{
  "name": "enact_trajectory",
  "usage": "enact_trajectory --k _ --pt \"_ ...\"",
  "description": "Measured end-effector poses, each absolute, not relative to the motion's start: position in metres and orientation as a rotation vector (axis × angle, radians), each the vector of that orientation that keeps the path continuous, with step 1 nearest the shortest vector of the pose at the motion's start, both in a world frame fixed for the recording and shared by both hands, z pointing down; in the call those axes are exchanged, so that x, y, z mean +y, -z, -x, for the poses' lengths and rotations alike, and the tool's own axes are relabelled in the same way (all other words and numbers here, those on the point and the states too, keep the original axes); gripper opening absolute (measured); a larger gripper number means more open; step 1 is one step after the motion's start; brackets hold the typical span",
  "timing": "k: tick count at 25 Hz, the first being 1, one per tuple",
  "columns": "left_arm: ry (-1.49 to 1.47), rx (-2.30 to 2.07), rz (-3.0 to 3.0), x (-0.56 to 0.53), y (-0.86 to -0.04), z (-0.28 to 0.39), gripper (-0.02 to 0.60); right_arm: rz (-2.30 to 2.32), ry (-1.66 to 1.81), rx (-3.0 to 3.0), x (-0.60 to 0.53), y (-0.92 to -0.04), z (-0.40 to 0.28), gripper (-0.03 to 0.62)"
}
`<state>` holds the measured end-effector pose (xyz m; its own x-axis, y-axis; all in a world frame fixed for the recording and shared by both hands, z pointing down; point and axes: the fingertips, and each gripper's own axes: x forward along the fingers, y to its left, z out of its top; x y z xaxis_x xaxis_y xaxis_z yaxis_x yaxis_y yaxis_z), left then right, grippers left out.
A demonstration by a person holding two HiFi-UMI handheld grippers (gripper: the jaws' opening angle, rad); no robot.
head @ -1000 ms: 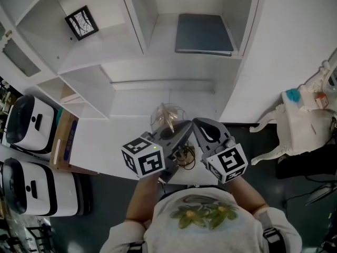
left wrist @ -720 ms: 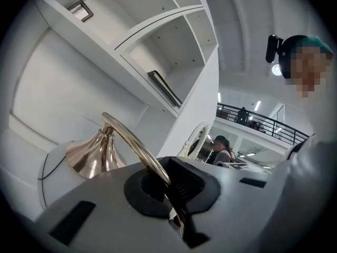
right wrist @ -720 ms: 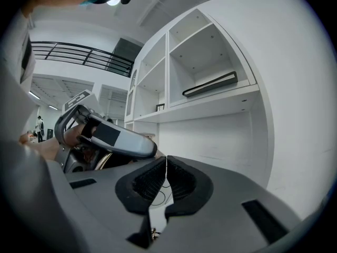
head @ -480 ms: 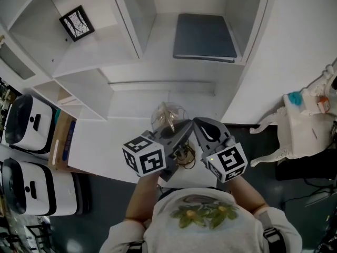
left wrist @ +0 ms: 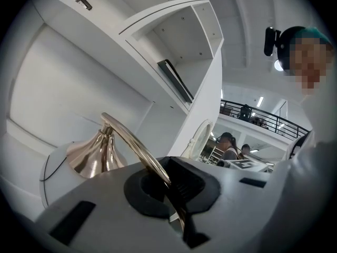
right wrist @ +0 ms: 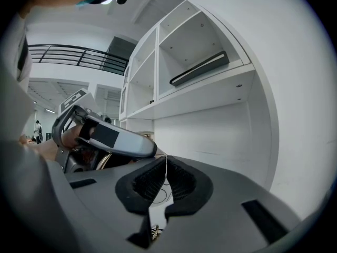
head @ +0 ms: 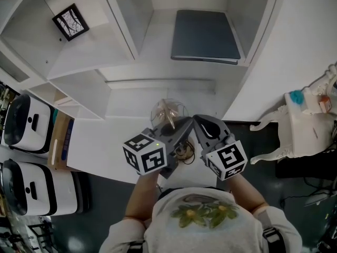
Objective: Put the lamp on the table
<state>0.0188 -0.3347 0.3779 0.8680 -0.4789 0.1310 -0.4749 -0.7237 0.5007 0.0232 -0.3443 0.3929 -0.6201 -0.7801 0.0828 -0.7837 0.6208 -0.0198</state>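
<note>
The lamp (head: 168, 116) has a clear glass shade and a curved gold arm (left wrist: 128, 143) rising from a gold cone (left wrist: 93, 156). It hangs over the near part of the white table (head: 105, 146), just in front of me. My left gripper (head: 178, 135) is shut on the gold arm, which runs between its pads (left wrist: 181, 186). My right gripper (head: 201, 129) sits close beside it. Its jaws (right wrist: 166, 181) are shut on the lamp's thin pale cord (right wrist: 166, 165). More cord and gold parts (head: 184, 153) dangle under the grippers.
A white shelf unit stands behind the table with a dark grey flat pad (head: 205, 36) in one bay and a framed picture (head: 70, 22) at the far left. Two white machines (head: 29, 121) and a wooden box (head: 62, 141) are at the left. An ornate white stool (head: 297, 128) is at the right.
Both grippers and the lamp stay in almost the same place. The shelves have slid slightly in the head view as the head moved.
</note>
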Motion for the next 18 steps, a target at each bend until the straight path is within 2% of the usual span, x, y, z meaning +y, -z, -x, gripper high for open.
enact_trajectory --k 18 --pt "0.018 -0.695 -2.54 -0.3319 -0.3809 -0.0262 0.028 -1.374 -0.117 -2.782 -0.3425 -0.3974 -0.0306 0.032"
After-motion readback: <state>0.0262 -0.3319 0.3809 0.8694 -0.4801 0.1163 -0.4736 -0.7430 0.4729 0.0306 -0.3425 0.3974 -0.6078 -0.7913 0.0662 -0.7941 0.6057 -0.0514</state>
